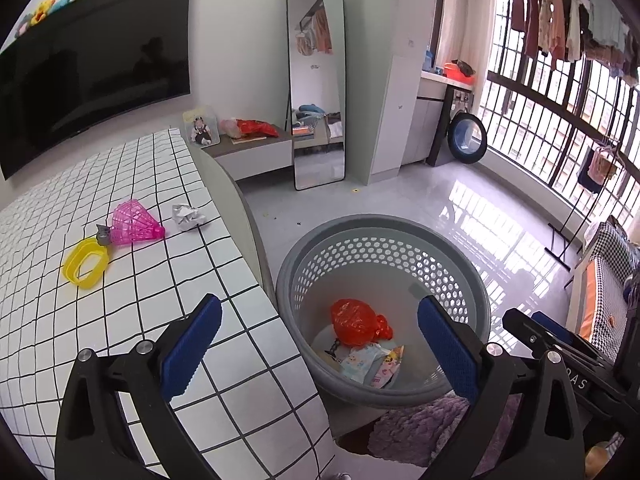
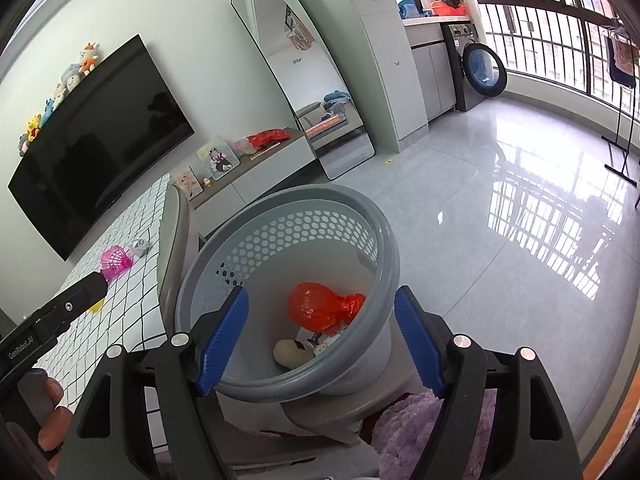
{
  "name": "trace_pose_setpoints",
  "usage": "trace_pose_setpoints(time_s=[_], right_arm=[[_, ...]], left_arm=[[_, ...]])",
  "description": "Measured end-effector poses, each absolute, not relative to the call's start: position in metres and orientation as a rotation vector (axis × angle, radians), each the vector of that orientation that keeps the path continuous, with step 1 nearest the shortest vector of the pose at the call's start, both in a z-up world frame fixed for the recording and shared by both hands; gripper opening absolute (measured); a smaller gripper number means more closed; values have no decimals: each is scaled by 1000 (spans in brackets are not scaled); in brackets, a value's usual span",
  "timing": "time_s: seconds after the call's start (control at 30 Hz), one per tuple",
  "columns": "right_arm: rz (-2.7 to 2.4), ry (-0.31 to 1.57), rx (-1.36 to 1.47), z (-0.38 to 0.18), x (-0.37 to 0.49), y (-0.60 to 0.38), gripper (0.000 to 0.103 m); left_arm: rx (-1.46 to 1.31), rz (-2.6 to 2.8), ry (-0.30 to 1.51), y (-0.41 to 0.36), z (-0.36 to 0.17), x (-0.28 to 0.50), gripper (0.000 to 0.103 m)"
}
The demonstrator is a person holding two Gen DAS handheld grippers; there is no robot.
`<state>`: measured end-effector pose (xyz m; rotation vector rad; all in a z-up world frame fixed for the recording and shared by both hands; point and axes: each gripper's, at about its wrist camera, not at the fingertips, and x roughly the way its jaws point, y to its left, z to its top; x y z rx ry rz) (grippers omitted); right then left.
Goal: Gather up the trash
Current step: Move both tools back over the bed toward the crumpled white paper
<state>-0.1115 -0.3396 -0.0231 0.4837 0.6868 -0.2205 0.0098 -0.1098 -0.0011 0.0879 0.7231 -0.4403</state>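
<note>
I hold both grippers above the grey perforated basket [image 1: 382, 240], which stands on the floor against the edge of the tabletop [image 1: 140, 320] with its white, black-gridded cover.

Left gripper [image 1: 320, 344]: fingers spread wide, nothing between them. The left finger hangs over the tabletop edge, the right one over the basket's near rim.

Right gripper [image 2: 320, 336]: fingers apart, nothing held; I see the basket's interior between them.

Basket contents: a tied red plastic bag [image 1: 358, 322], printed wrappers [image 1: 370, 364] just beside it, and a pale crumpled lump [image 2: 292, 354] near the front wall.

Trash on the tabletop: a crumpled white paper ball [image 1: 188, 217] near the far edge. Just beside it lies a pink plastic shuttlecock [image 1: 134, 223], and next to that a yellow ring-shaped item [image 1: 86, 266] with a small grey piece [image 1: 103, 235] at its end.

A purple fluffy rug [image 2: 416, 428] lies on the floor below the basket.
</note>
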Motion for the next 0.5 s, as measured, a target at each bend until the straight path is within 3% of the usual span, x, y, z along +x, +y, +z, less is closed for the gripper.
trace_pose_setpoints(time_s=[0.5], right_arm=[[-168,667,407,1,-107,-287,72]], left_arm=[[33,-427,686,-63,6,-3,97]])
